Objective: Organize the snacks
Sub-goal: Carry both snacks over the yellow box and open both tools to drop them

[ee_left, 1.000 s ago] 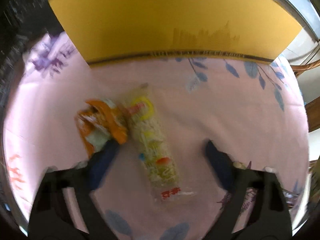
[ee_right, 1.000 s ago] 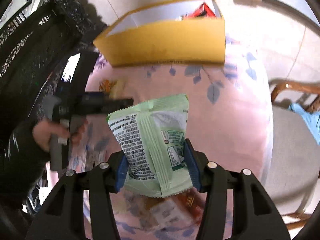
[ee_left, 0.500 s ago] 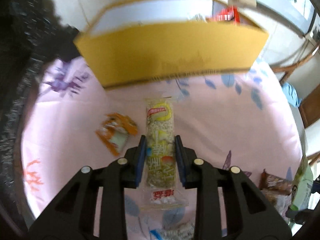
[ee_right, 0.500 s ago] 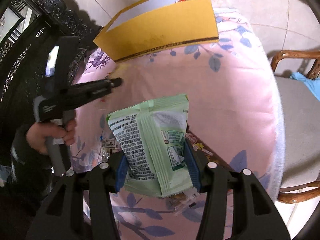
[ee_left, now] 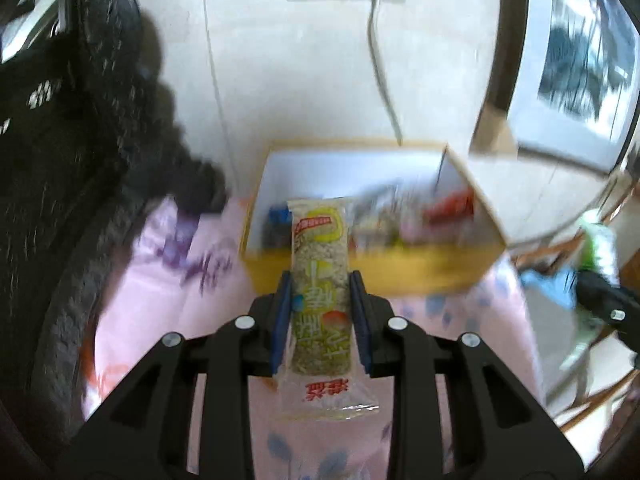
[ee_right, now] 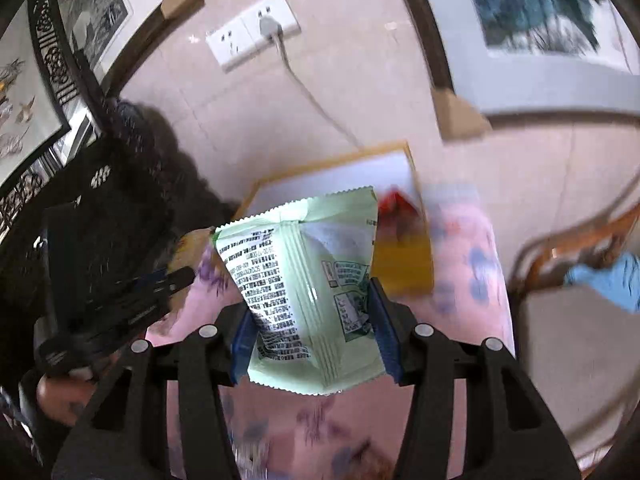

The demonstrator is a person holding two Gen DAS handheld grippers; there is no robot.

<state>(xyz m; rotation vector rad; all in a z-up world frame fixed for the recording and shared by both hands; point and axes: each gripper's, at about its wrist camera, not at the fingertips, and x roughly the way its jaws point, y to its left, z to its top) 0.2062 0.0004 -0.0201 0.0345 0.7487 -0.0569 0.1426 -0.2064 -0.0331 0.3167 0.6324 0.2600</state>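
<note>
My left gripper [ee_left: 319, 280] is shut on a long clear cereal bar packet [ee_left: 320, 300] with a yellow label, held lengthwise above the pink cloth and pointing at the yellow box [ee_left: 372, 276]. Several snack packs lie blurred inside that box. My right gripper [ee_right: 308, 292] is shut on a pale green snack bag [ee_right: 304, 284] with black print, held upright in front of the same yellow box [ee_right: 404, 264]. In the right wrist view the left gripper [ee_right: 176, 280] shows at the left, in a person's hand [ee_right: 60, 392]. The green bag [ee_left: 598, 248] shows at the right edge of the left wrist view.
The table wears a pink floral cloth [ee_left: 168, 300]. Behind the box is a tiled wall with a socket and cord [ee_right: 256, 28]. Dark carved furniture [ee_left: 72, 200] stands at the left. A wooden chair with a blue cloth [ee_right: 612, 280] sits to the right.
The left gripper closed on the cereal bar packet and lifted it off the cloth. Both grippers rose and tilted up toward the yellow box; the green bag stayed gripped.
</note>
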